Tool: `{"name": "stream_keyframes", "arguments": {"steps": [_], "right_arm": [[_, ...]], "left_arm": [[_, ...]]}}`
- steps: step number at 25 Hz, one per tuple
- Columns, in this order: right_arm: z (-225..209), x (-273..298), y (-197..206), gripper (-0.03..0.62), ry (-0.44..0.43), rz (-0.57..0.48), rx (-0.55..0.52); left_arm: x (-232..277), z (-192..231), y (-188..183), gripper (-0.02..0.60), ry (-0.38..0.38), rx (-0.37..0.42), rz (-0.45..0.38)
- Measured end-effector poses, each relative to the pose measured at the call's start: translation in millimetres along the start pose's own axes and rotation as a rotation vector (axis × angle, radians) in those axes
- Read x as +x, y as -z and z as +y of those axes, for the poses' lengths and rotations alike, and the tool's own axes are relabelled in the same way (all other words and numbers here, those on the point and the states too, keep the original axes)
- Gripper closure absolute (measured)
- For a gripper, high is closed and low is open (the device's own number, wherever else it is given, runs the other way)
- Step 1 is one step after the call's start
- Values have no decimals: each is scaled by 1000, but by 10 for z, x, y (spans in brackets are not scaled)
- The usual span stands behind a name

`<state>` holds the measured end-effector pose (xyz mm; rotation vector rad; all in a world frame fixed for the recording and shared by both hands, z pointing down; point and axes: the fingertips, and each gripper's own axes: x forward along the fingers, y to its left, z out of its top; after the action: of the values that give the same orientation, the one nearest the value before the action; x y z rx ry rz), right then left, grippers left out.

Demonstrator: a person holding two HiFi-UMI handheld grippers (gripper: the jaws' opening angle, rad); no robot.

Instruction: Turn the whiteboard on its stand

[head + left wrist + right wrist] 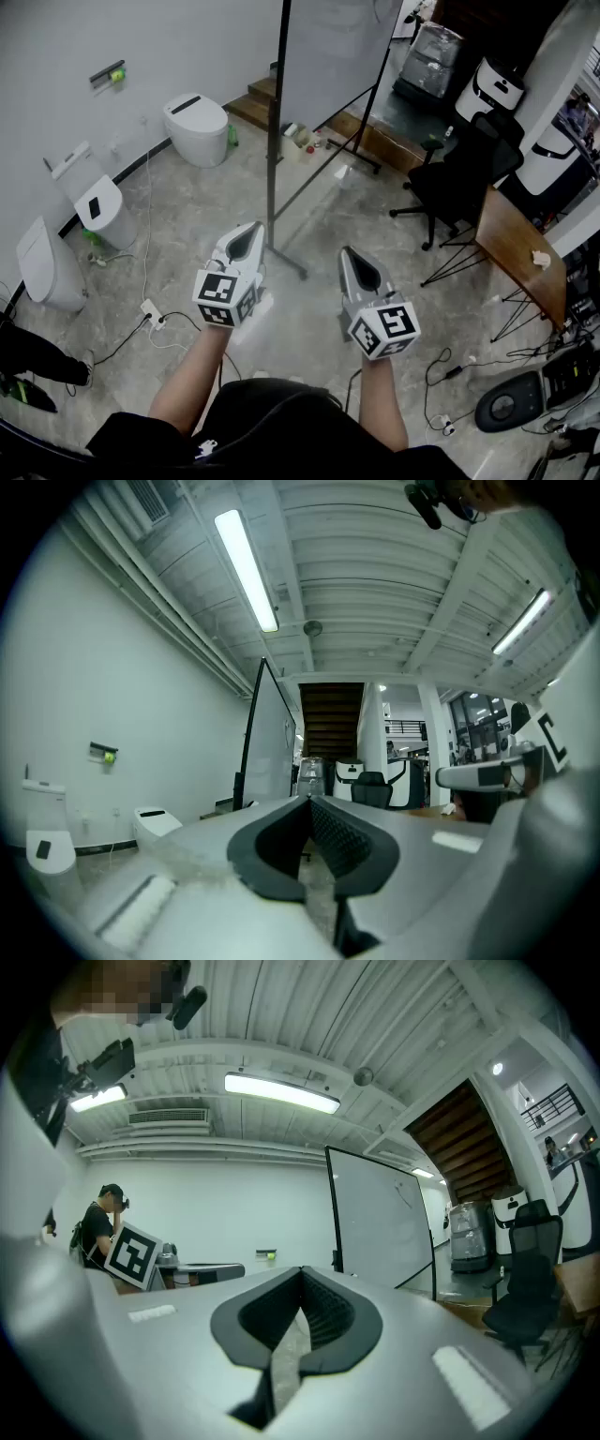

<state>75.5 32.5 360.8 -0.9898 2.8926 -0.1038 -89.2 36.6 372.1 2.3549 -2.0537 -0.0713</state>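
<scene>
Tall whiteboard (333, 56), pale face, dark frame, upright on thin black stand (287, 262) with long feet

3 white toilets (195, 127) along the wall (56, 56), black office chair (459, 183) — beside wooden table (514, 246)

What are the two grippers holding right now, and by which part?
Nothing. The left gripper and right gripper each have their fingers closed together with nothing between them, and neither touches the whiteboard.

The whiteboard (333, 56) runs off the head view's top edge; a person's legs (33, 361) alone show at left.
</scene>
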Motion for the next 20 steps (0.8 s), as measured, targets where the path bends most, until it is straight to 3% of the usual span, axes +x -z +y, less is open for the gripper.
{"name": "stream_keyframes", "arguments": {"steps": [20], "right_arm": [[138, -71, 43, 585, 35, -37, 44]], "left_arm": [[-144, 75, 90, 578, 46, -6, 0]]}}
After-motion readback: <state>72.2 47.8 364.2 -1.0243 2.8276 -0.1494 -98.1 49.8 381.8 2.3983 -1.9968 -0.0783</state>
